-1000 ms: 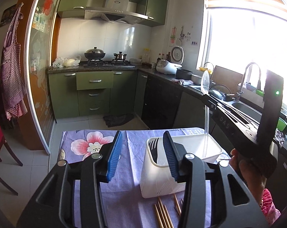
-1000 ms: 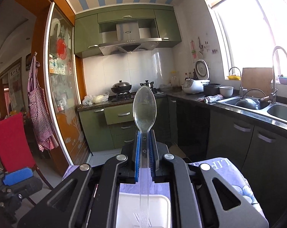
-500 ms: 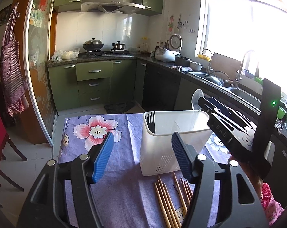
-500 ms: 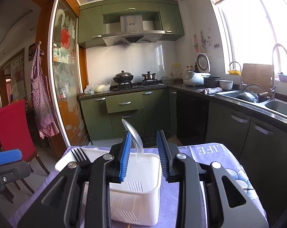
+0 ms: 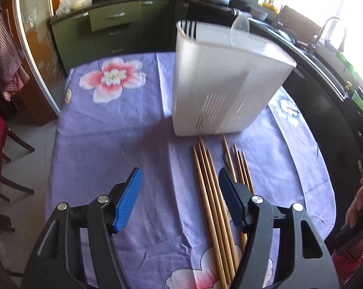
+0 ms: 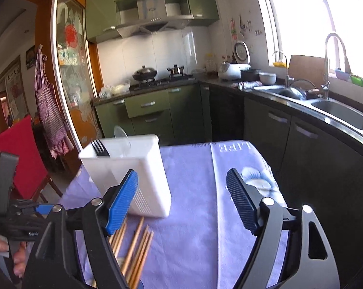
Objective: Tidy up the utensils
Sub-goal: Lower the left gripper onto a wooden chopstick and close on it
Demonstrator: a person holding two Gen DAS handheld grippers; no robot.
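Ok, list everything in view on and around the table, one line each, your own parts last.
utensil holder: one, white plastic, upright on the tablecloth.
fork: one, black, standing in the holder's left end.
spoon: one, clear plastic, standing in the holder.
chopsticks: several, wooden, exact count unclear, lying on the cloth in front of the holder.
tablecloth: one, purple with pink and white flowers, covering the table.
chair: one, red, left of the table.
apron: one, checked, hanging by the door.
left gripper: black with blue pads, open, above the chopsticks.
right gripper: same colours, open, nothing between its pads.
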